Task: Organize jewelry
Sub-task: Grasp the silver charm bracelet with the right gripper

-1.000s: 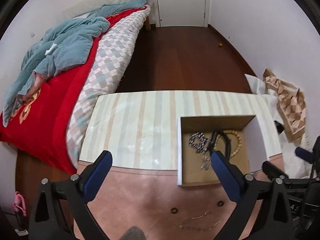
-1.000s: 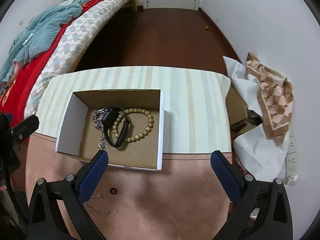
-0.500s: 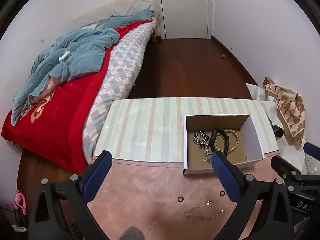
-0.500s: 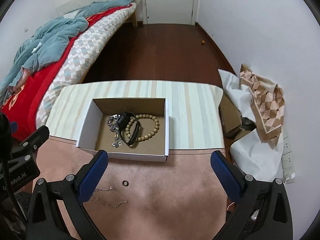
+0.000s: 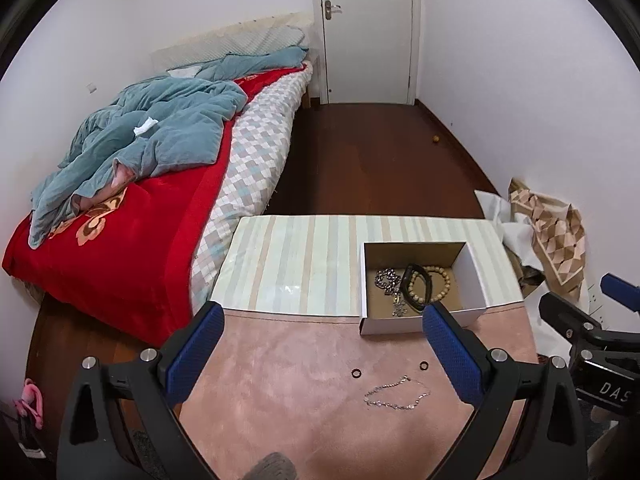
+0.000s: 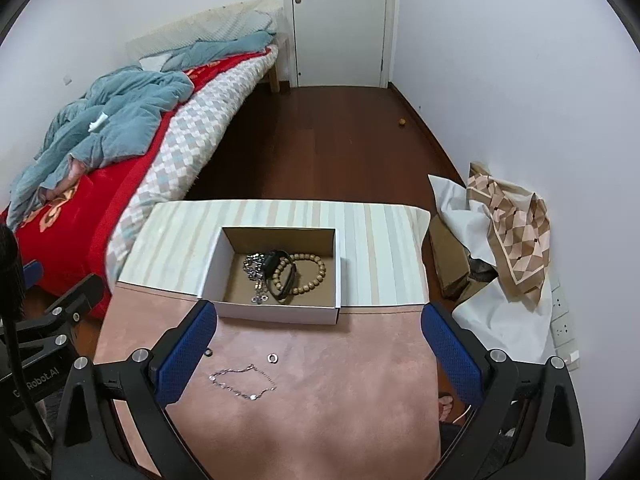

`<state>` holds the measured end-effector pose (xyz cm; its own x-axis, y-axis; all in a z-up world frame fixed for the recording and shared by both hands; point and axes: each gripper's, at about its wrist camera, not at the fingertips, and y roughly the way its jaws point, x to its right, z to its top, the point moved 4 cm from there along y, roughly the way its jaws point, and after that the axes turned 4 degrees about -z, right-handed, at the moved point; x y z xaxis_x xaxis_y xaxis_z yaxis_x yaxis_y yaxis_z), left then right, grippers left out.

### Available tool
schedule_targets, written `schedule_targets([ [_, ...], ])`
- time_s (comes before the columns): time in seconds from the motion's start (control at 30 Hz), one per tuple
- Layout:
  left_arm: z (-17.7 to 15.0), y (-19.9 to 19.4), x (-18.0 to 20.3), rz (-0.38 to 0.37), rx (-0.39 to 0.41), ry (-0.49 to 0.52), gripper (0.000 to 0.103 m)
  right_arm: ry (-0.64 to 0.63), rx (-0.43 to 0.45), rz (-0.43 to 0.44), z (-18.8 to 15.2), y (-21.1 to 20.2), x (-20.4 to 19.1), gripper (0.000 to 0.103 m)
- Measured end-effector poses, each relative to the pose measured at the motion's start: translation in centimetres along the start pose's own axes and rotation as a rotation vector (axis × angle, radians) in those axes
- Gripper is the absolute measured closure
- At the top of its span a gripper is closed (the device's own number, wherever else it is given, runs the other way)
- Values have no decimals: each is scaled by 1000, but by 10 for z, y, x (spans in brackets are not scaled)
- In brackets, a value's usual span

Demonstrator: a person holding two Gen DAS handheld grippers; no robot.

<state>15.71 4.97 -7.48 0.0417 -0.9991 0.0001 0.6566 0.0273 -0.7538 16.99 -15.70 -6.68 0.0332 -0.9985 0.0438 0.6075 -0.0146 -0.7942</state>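
Both the left tool [image 5: 324, 352] and right tool [image 6: 320, 350] were held spread wide, empty, above the desk [image 6: 320, 412], the box [image 6: 276, 313] set mid-desk.

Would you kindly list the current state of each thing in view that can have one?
Left gripper: open, empty.
Right gripper: open, empty.
Cardboard box: open, holding jewelry.
Thin chain: loose on the pink mat.
Two rings: outside the box.
Door: shut.
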Motion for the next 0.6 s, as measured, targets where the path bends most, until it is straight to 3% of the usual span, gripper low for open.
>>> schedule_targets([
  [0.2, -14, -5, -8, 36, -5, -11, 2, 15, -12, 46, -15, -9, -3, 0],
  [0.43, -62, 35, -31, 148, -96, -30, 2, 63, -191, 98, -76, 53, -7, 0],
  [0.6, -102, 78, -48, 239, -216, -28, 2, 96, -287, 184, -119, 109, -19, 25],
])
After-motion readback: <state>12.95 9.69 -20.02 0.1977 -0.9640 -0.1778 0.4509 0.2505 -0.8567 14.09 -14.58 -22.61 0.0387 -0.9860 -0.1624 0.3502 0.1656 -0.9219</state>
